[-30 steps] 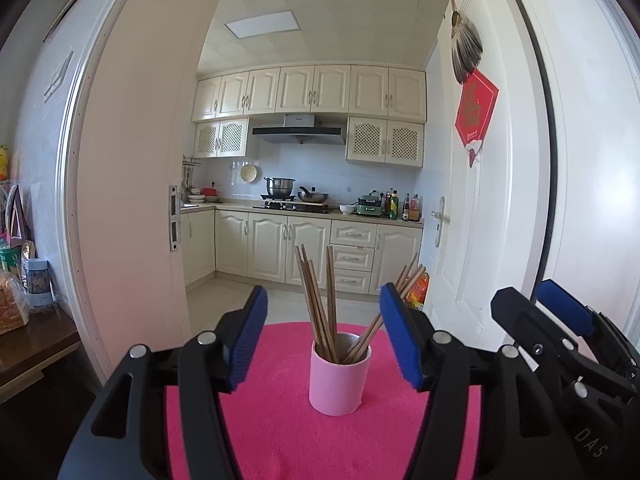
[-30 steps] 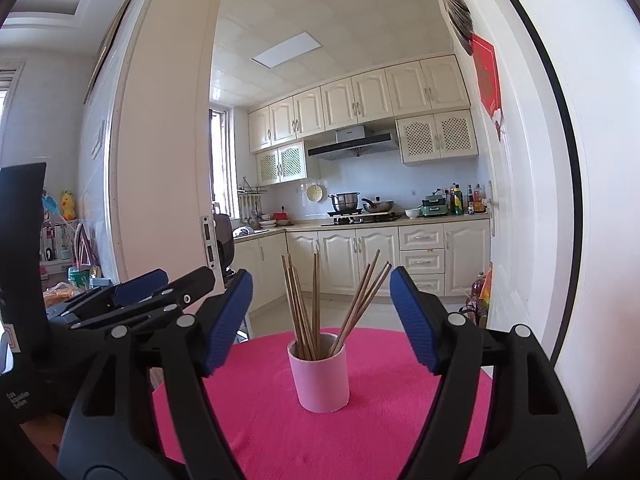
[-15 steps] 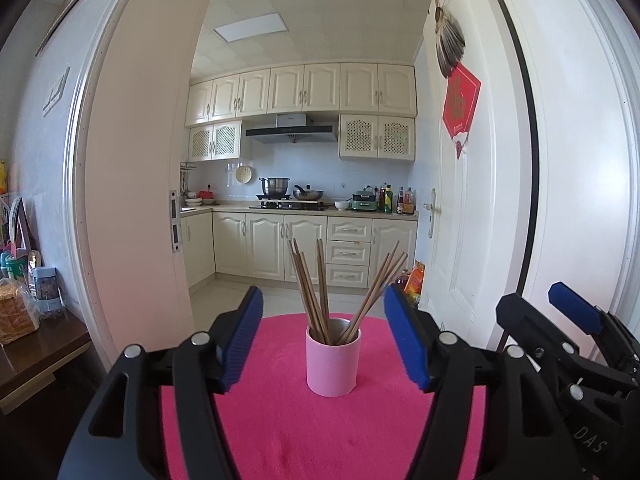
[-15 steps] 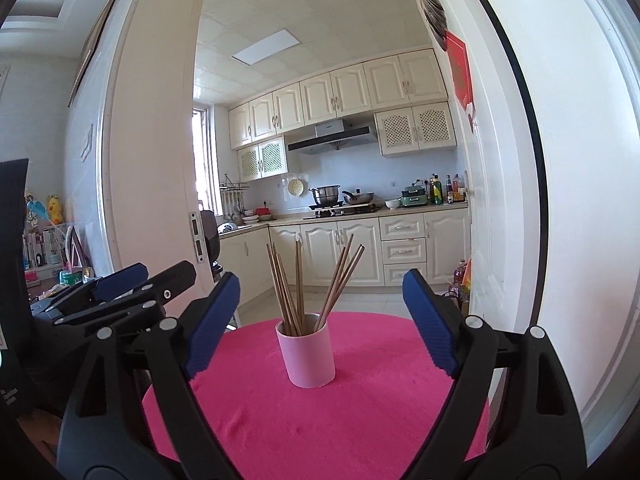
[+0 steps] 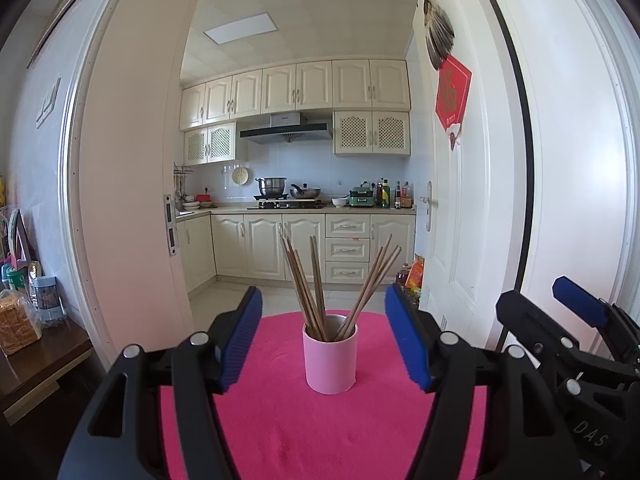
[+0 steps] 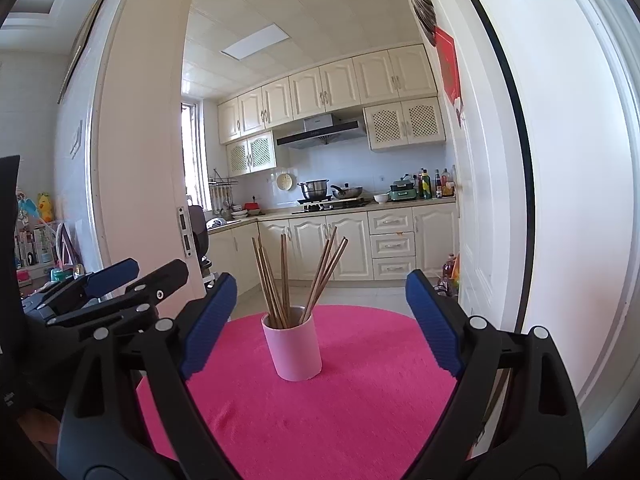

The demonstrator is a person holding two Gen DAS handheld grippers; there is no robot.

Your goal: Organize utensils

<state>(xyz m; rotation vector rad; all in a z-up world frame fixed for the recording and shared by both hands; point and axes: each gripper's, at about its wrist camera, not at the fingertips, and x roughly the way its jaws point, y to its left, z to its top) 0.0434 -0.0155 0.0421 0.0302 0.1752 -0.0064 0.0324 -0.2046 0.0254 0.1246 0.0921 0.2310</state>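
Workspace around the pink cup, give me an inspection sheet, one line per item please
Surface: round table with pink cloth.
Job's things: pink cup upright, wooden chopsticks standing in it, fanned apart.
Clutter: nothing seen on the cloth.
Grippers: left gripper open, right gripper open, both short of the cup, holding nothing.
Cables: nothing seen.
Surroundings: open white door, kitchen cabinets beyond; side shelf with packages.

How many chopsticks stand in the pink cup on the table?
9 can be made out: a cluster of about 6 chopsticks leaning left or upright in the pink cup, 3 leaning right. Overlap may hide more.
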